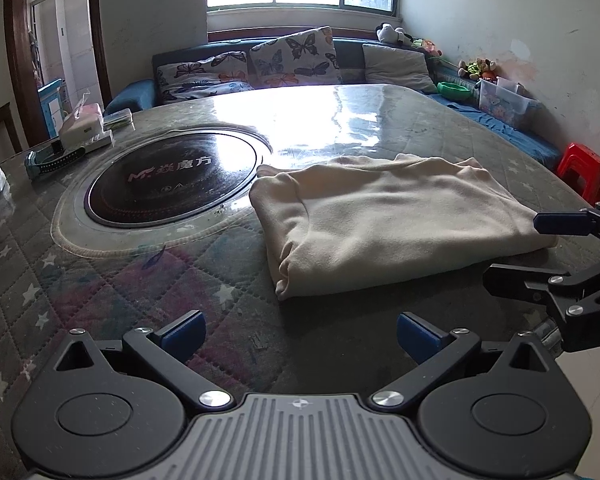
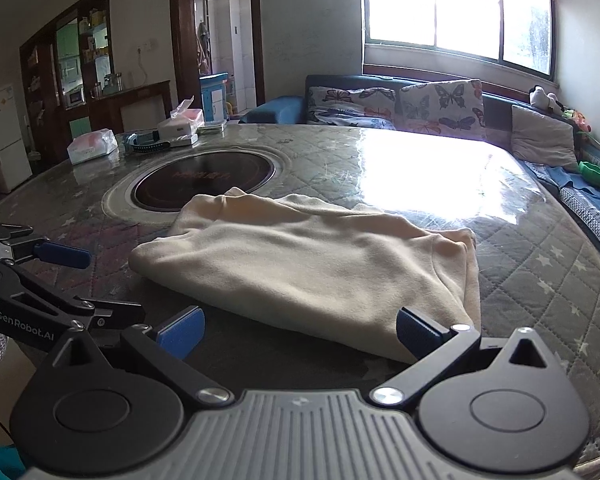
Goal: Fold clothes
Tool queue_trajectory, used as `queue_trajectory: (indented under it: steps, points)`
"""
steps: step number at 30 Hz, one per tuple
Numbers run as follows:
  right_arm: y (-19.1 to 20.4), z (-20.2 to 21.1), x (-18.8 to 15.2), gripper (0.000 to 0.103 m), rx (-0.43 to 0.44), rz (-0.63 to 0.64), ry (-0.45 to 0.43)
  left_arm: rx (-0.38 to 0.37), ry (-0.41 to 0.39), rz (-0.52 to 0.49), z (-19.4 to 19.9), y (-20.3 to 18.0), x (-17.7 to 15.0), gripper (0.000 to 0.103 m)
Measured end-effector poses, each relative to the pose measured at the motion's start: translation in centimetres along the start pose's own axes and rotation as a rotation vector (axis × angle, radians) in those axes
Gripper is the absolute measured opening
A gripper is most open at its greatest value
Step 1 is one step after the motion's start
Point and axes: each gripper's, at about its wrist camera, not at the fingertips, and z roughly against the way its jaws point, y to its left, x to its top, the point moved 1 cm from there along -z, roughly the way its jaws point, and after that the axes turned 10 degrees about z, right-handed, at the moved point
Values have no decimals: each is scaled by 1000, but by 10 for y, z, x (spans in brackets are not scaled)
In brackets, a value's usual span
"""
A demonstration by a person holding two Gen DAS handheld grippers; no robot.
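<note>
- A cream sweatshirt (image 1: 388,220) lies folded into a thick rectangle on the quilted, plastic-covered tabletop (image 1: 100,280), centre-right of the left wrist frame, its far corner just beside the round induction hob (image 1: 172,180) set into the surface.
- My left gripper (image 1: 300,334) hangs spread and empty at the bottom of that frame, short of the garment's near folded edge.
- My right gripper (image 2: 300,330) is likewise released, holding nothing; its right finger (image 2: 418,336) sits at the near corner of the cloth, though I cannot tell whether it touches.
- The fabric looks soft, fleecy and light: I judge it will sag and unfold if lifted by one layer.
- The glossy cover should let the bundle slide rather than drag.
- Best hold, to my eye: pinch all layers together at the near edge, one gripper towards each corner, where the folds stack thickest.
</note>
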Motion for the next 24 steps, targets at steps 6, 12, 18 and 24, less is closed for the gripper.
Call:
queue_trajectory:
  steps: [6,12,18,24]
  points:
    - [13,-5,7,103,57,89,0,24,3,30,-1,14,5,103]
    - [44,-19,22,97,100,280,-2,90,-8,104,-3,42,14,102]
    - [81,-41,39,77,178,460,-9,87,-31,216,-2,67,29,99]
    - [111,-60,46,43,202,615,-5,-16,-15,314,-10,70,48,98]
